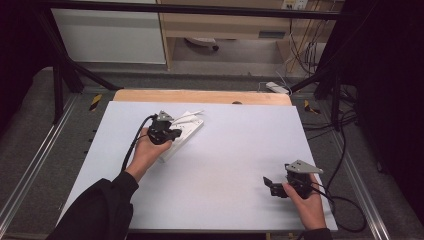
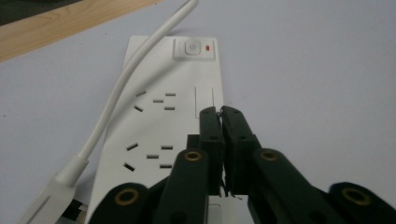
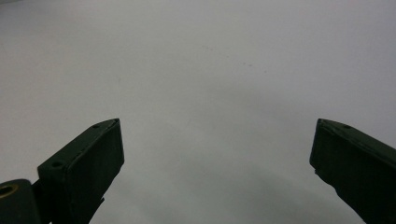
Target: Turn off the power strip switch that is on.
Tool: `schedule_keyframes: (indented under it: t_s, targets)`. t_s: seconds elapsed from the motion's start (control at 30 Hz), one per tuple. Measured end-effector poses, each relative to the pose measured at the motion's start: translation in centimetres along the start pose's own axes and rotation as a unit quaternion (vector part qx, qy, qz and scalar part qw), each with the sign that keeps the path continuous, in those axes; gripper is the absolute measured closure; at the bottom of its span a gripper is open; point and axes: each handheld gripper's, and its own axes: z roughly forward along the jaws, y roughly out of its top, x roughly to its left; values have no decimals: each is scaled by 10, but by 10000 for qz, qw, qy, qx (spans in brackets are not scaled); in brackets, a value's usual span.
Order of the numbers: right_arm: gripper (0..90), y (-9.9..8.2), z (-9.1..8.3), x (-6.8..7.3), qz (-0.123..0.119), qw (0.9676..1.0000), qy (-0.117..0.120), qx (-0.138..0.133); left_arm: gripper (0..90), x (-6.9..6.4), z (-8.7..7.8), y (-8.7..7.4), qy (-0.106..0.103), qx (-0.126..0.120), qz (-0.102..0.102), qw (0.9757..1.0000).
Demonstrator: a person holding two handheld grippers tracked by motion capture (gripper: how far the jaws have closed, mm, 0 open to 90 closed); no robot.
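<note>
Left gripper [image 2: 220, 111] sits over the white power strip [image 2: 187, 88] at the table's [image 1: 225, 150] far left, jaws all but closed, nothing between them. Right gripper [image 1: 270, 186] rests near right, jaws wide open and empty.

White power strip [image 2: 177, 126] flat on table, cord attached.
</note>
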Motion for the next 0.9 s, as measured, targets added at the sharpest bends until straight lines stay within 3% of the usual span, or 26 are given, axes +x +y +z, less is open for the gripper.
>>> schedule_keyframes:
  t_s: [0.13,0.23,0.37,0.43,0.57,0.9]
  targets:
    - [34,0,0,0,11,10000,1,-5,614,0,-2,2,94,-138,-52,9998]
    - [34,0,0,0,2,10000,1,-2,415,1,-2,4,169,-223,-273,9992]
    - [34,0,0,0,-7,10000,4,1,252,2,-4,6,329,-290,-335,9985]
    - [34,0,0,0,5,10000,6,10,181,2,-5,7,311,-314,-412,9982]
    - [33,0,0,0,3,10000,-10,2,109,3,-7,9,171,-381,-494,9979]
    - [33,0,1,0,-3,10000,0,8,95,-1,-14,14,-22,-515,-521,9973]
